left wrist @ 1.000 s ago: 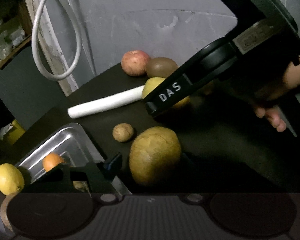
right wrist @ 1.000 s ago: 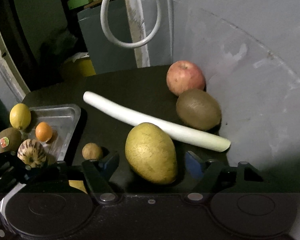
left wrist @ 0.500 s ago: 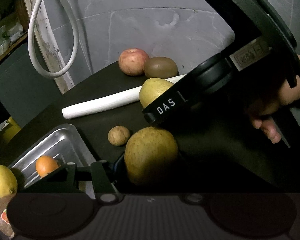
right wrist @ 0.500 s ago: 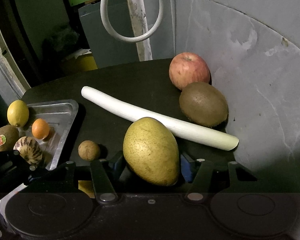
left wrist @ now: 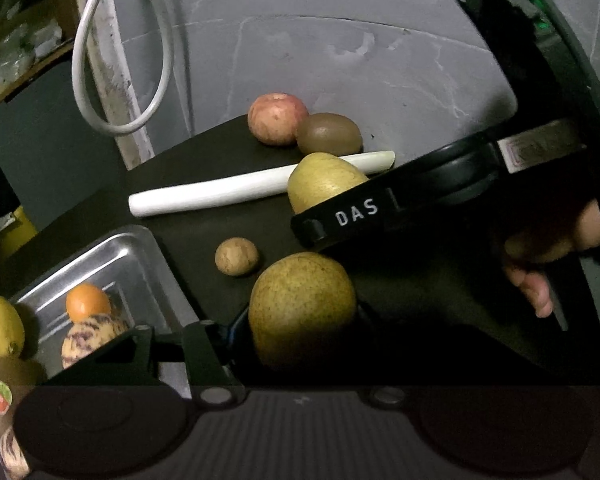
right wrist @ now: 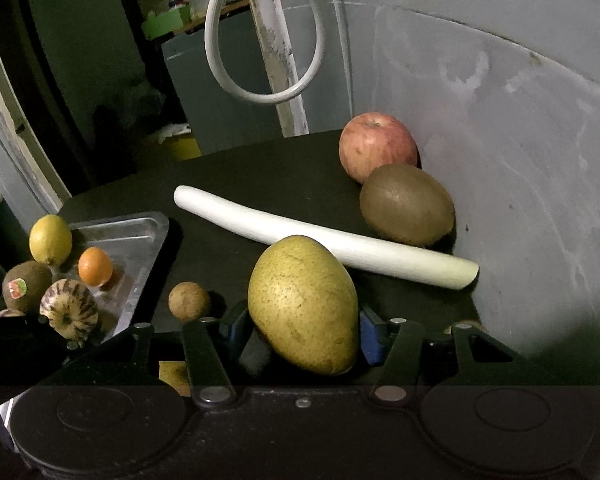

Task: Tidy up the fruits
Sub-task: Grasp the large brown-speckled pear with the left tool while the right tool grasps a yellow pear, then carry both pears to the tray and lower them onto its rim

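Through the left wrist view, we are seeing our left gripper (left wrist: 300, 320) with its jaws closing snugly around a round pear (left wrist: 302, 312) on the dark bench (left wrist: 228, 220), the steel tray (left wrist: 112, 256) of fruit lying just left of them. Through the right wrist view, our right gripper (right wrist: 300, 328) is doing likewise, its jaws pressing both sides of a second pear (right wrist: 304, 304), with the white stalk (right wrist: 320, 240) just beyond.
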Motion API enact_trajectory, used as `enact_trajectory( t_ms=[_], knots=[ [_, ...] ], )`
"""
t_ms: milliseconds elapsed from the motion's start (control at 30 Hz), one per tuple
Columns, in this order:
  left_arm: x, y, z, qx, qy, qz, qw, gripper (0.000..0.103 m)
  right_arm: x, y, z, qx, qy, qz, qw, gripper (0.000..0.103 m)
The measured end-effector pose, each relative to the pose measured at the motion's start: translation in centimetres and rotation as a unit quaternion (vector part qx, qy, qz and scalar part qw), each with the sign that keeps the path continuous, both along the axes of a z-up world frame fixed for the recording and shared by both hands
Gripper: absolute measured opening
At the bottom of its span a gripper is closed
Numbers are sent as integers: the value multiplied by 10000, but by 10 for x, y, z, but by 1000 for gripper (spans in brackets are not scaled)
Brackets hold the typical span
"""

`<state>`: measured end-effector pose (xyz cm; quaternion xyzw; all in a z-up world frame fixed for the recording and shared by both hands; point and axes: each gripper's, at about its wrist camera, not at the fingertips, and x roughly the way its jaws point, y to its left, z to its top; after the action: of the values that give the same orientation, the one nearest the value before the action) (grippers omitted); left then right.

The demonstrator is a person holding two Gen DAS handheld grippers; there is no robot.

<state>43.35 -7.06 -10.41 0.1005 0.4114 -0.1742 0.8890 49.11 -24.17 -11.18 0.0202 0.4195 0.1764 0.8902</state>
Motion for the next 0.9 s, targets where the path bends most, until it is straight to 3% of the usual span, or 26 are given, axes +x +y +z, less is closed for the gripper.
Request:
enact_trajectory(
  t_ms=[500,900],
  knots=[
    [-37,14,23,-423,-150,205,9988,59,-44,-6,33,284,-402,-276,9984,56],
    [-82,63,49,-825,-289,829,9927,59,-88,21,52,361,-485,-301,9977,56]
  ],
)
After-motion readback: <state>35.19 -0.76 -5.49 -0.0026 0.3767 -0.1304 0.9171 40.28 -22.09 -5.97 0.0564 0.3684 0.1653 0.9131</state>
